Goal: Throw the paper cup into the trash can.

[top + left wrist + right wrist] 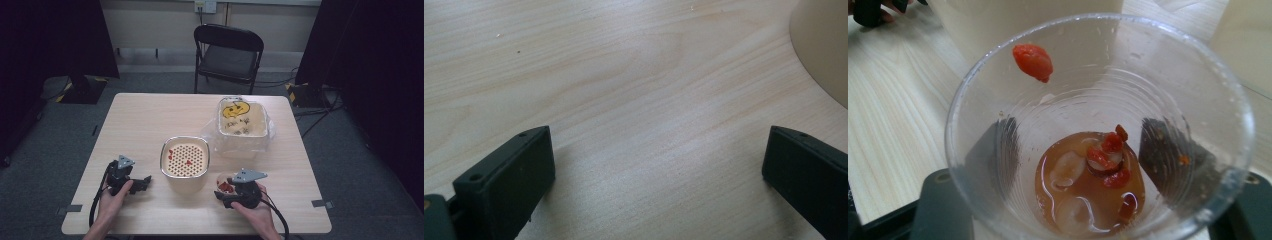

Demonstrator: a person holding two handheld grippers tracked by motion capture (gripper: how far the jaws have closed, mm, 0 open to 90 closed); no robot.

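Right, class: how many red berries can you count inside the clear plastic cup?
5, roughly. One berry clings high on the cup's inner wall; about four more sit clustered in the brown liquid at the bottom. Others may be hidden beneath them.

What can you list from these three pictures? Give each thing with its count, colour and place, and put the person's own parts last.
Table: one, light wood, centre of the high view.
Strainer pot: one, cream with a perforated insert holding a few red bits, middle of the table.
Lined bin: one, cream with a clear plastic liner, yellow peel inside, far right of the table.
Clear cup: one, transparent, with brownish liquid and red berries at the bottom and one berry stuck to its wall, between the right gripper's fingers.
Folding chair: one, black, beyond the table.
Left gripper: one, black, open, low over the table's near left.
Right gripper: one, black, closed on the cup, near right.
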